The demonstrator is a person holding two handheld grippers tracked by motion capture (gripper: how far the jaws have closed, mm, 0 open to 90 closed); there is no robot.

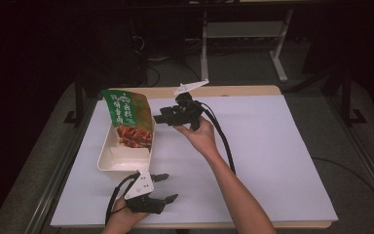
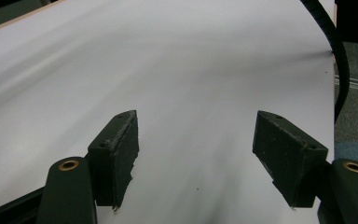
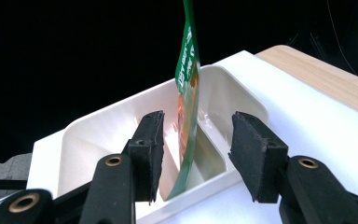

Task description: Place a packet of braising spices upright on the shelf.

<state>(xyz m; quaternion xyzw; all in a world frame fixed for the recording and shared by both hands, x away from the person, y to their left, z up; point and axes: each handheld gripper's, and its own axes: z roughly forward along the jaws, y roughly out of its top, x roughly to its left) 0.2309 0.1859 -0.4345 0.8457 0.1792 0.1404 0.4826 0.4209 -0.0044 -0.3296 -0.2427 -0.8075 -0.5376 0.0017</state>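
Tray [image 1: 108, 161]: white plastic, rectangular with rounded corners and smooth glossy walls; divided inside by a low ridge into compartments; it sits on the white sheet [image 1: 272, 161] toward its left side

Packet [image 1: 129, 117]: flat foil pouch, green across the top with white characters too small to read, a reddish-orange food picture lower down; it stands on edge in the far part of the tray, tilted, its top well above the tray rim; in the right gripper view [image 3: 186, 107] it shows as a thin, slightly bowed strip rising out of the tray's near compartment

Right gripper [image 1: 159, 118]: black, held in the person's right hand [image 1: 202, 136] just right of the tray's far end, pointing at the packet; jaws spread apart, one on each side of the packet's edge; whether the pads touch it cannot be told; rough black pads [image 3: 151, 140]; grey three-cornered plate on top

Left gripper [image 1: 168, 187]: black with a grey plate, held in the left hand [image 1: 121, 219] just in front of the tray's near end; jaws wide apart over bare sheet, holding nothing; pads [image 2: 121, 149] look scuffed and chipped

Table [image 1: 253, 90]: pale wood edge showing beyond the sheet behind the tray

Cable [image 1: 224, 141]: black, ribbed, running from the right gripper along the forearm

Surroundings: dark; white desk legs [image 1: 277, 53] on grey floor far behind the tray
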